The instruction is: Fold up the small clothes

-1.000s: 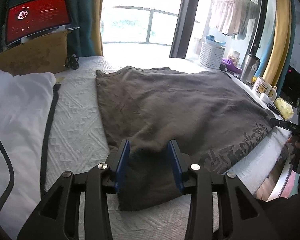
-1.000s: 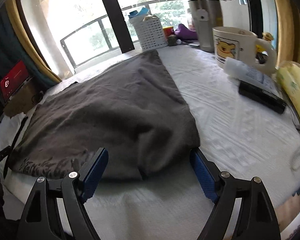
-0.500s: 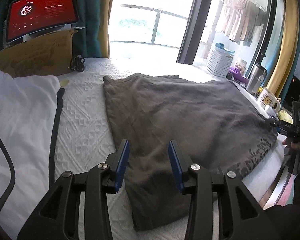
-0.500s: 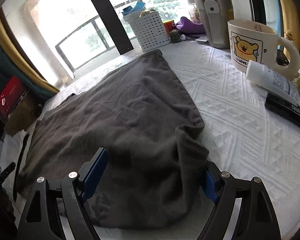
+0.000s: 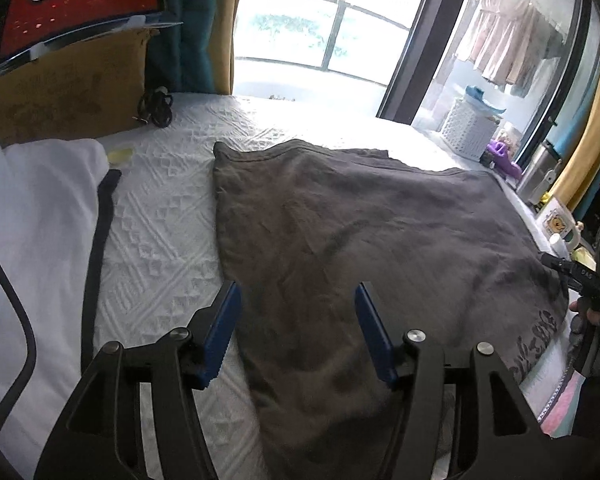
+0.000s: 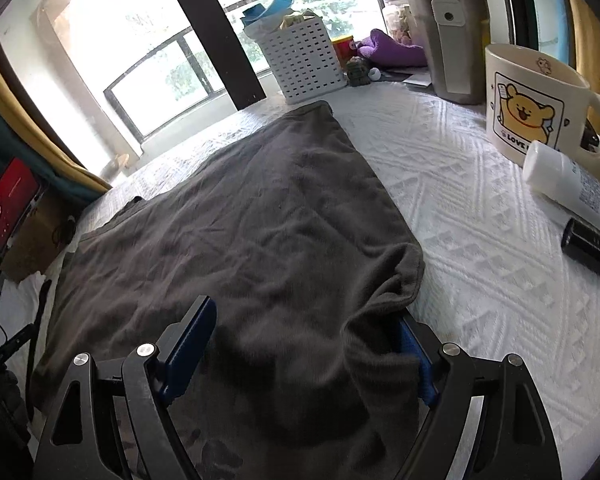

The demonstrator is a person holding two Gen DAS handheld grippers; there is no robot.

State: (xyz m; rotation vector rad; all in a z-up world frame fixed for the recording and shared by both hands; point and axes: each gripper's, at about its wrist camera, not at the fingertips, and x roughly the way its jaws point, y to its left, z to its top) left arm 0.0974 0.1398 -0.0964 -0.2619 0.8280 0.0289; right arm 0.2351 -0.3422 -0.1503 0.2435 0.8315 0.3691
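Note:
A dark grey garment [image 5: 360, 232] lies spread on the white quilted bed cover [image 5: 160, 216], with pale print along its near hem [image 5: 540, 336]. My left gripper [image 5: 298, 312] hangs over the garment's near left part. Its jaws are opening, and the cloth lies under and between the blue pads without being pressed. In the right wrist view the garment [image 6: 240, 220] has a rumpled near right corner [image 6: 396, 280]. My right gripper [image 6: 304, 336] stands wide open around that corner. The cloth's edge drapes over the right pad [image 6: 410, 340] and hides part of it.
A white garment with black trim [image 5: 40, 220] lies to the left. Behind it are a cardboard box [image 5: 60, 96] and a red screen [image 5: 80, 0]. On the right stand a bear mug [image 6: 532, 108], white tube [image 6: 568, 176], black remote [image 6: 592, 248], steel tumbler [image 6: 452, 32] and white basket [image 6: 304, 60].
The left jaws have spread wider and slid further over the cloth. The right gripper came forward onto the garment's corner, which now bunches between its fingers.

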